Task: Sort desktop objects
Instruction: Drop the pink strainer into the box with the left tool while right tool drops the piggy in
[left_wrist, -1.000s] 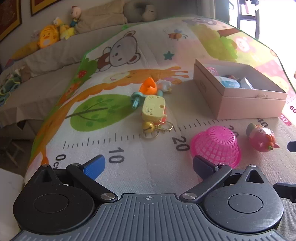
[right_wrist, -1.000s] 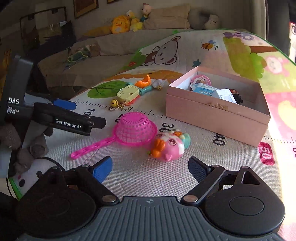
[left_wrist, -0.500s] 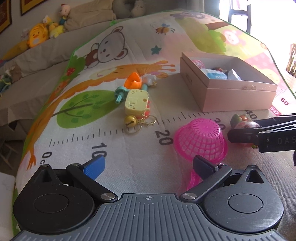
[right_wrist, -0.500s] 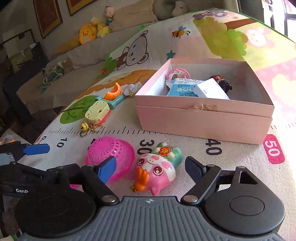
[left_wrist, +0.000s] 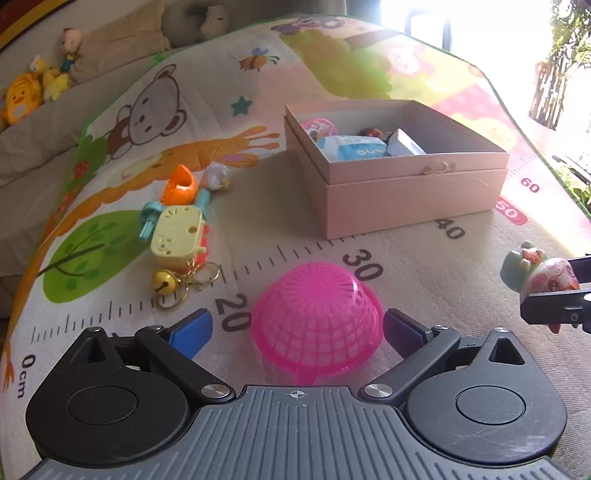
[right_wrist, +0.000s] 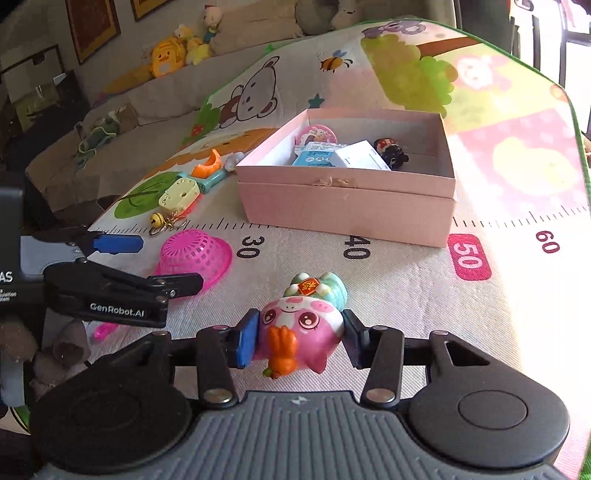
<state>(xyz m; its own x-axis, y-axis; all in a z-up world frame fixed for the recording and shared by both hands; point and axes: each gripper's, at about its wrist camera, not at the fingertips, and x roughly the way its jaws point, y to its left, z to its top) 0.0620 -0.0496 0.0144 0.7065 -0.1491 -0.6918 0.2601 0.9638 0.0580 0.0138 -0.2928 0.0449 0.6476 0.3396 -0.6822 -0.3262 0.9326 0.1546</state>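
While both grippers work at once, I read this as the pick-up step of the sort: two toys being taken, box not yet approached.

R side: right gripper (right_wrist: 299, 341) has its jaws closing on the pink pig toy (right_wrist: 297, 332), which lies on the play mat (right_wrist: 406, 295) just in front of the pink box (right_wrist: 347, 210). Blue pad looks pressed to the toy's one cheek, black pad at the other; I judge the grip nearly made, w/ the toy not yet lifted off the mat.

L side: left gripper (left_wrist: 297, 330) straddles the upturned pink strainer (left_wrist: 317, 325), jaws closing but fingers (left_wrist: 192, 328) apart from the mesh on both sides, so nothing held yet. Handle runs back under the gripper body, mostly hidden.

Box is open, already holding a blue packet, a white carton, a round pink badge and a small dark figure; free floor shows at its R end. Unsorted on the mat, well apart from the box: yellow keychain toy (left_wrist: 177, 236) w/ bell, orange-teal toy (left_wrist: 181, 192).

Next move, as I judge it: finish the R squeeze, lift clear of the box wall, carry over the rim, release in the free end. L needs to close on thin, springy mesh, which may flex or slip, so I'd squeeze gently and low near the rim.
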